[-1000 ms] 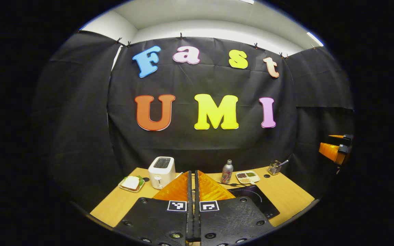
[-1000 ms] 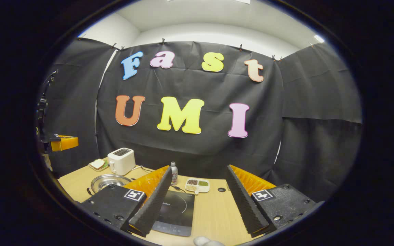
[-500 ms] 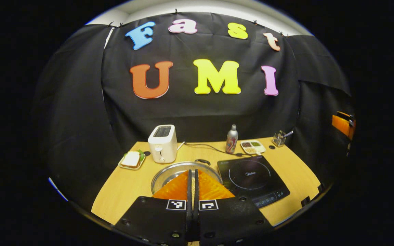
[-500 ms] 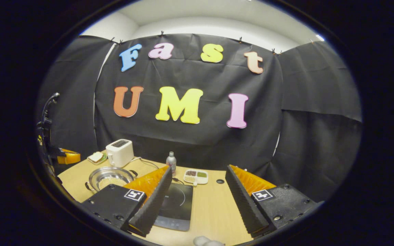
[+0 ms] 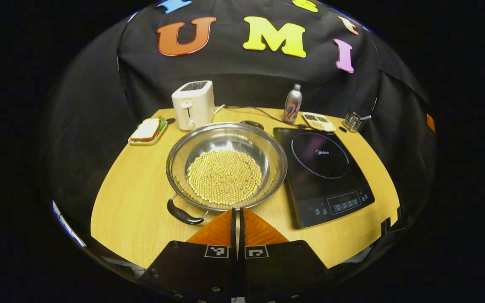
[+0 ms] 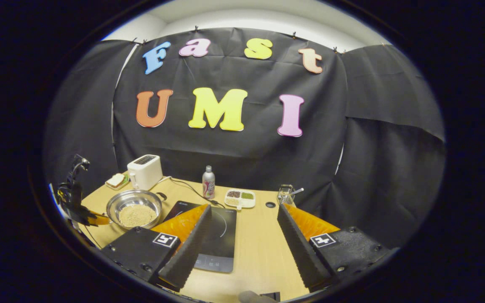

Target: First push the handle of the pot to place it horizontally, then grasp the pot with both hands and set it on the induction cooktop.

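Observation:
A steel pot (image 5: 209,145) holding pale beans sits on the wooden table (image 5: 133,202), left of the black induction cooktop (image 5: 322,168). One black handle (image 5: 181,213) points to the near left, the other (image 5: 251,124) to the far side. My left gripper (image 5: 237,210) is shut with nothing in it, its tips just short of the pot's near rim. In the right gripper view my right gripper (image 6: 243,208) stands open above the cooktop (image 6: 219,235), with the pot (image 6: 118,205) and the left gripper (image 6: 99,219) off to the left.
Along the back of the table stand a white toaster (image 5: 193,104), a sandwich plate (image 5: 146,130), a bottle (image 5: 292,97), a divided snack tray (image 5: 318,121) and a utensil holder (image 5: 352,121). A cable (image 5: 259,111) runs behind the pot.
The left gripper has tipped downward and moved in over the table, so the whole pot now lies just ahead of its shut tips. The right gripper stays open and has tilted down slightly.

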The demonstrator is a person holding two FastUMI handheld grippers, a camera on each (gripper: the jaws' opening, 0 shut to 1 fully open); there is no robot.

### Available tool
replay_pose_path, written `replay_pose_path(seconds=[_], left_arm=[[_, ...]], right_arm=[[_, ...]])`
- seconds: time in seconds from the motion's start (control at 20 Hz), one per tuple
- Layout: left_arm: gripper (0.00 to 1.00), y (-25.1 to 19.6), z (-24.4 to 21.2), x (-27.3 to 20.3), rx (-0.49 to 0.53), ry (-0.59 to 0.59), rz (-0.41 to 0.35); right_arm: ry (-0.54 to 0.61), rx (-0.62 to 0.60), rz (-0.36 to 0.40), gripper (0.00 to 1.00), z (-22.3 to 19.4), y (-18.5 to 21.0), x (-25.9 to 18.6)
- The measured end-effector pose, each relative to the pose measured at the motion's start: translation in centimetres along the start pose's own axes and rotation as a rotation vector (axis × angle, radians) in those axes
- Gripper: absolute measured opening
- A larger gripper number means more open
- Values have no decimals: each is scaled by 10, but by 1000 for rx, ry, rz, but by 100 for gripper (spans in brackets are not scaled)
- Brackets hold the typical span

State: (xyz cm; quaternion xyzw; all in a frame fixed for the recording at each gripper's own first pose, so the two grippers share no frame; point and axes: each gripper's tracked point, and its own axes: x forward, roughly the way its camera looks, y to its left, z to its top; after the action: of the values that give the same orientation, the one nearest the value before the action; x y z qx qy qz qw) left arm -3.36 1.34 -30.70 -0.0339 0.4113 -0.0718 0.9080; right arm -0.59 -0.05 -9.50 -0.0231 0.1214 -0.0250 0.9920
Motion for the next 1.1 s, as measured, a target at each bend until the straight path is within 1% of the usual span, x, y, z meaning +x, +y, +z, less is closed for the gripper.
replay_pose_path(seconds=[0.05,0.15,0.25,0.3,0.35,0.4,0.45,0.6,0.7,0.75,0.9,0.95,1.0,1.05,1.1], left_arm=[[0,4,-6,7,7,26,8],[0,9,-10,19,10,67,18],[0,11,-15,29,7,101,16],[0,13,-17,33,3,120,17],[0,11,-22,37,-3,143,6],[0,11,-25,46,-1,163,2],[0,13,-30,42,3,188,4],[0,20,-33,44,-6,205,26],[7,26,-36,48,-17,214,35],[10,29,-37,48,-15,219,40],[10,35,-36,52,-26,219,52],[0,37,-37,51,-27,217,59],[10,40,-37,50,-32,216,67],[0,42,-38,48,-38,214,74],[0,44,-39,46,-47,213,82]], right_arm=[[7,3,-3,97,-2,-1,-1],[9,9,-14,99,-4,-7,-2],[15,11,-26,99,-6,-11,-1],[18,16,-32,97,-7,-14,-1],[24,21,-38,99,-9,-15,0],[31,27,-43,97,-11,-17,0],[38,33,-49,97,-13,-19,0],[46,42,-54,99,-15,-20,1],[48,40,-53,97,-15,-19,3],[51,38,-52,99,-15,-18,4],[50,37,-47,97,-15,-14,6],[50,36,-44,99,-13,-14,7],[50,34,-42,97,-13,-12,8],[52,32,-43,97,-12,-12,7],[52,30,-42,97,-12,-11,8]])
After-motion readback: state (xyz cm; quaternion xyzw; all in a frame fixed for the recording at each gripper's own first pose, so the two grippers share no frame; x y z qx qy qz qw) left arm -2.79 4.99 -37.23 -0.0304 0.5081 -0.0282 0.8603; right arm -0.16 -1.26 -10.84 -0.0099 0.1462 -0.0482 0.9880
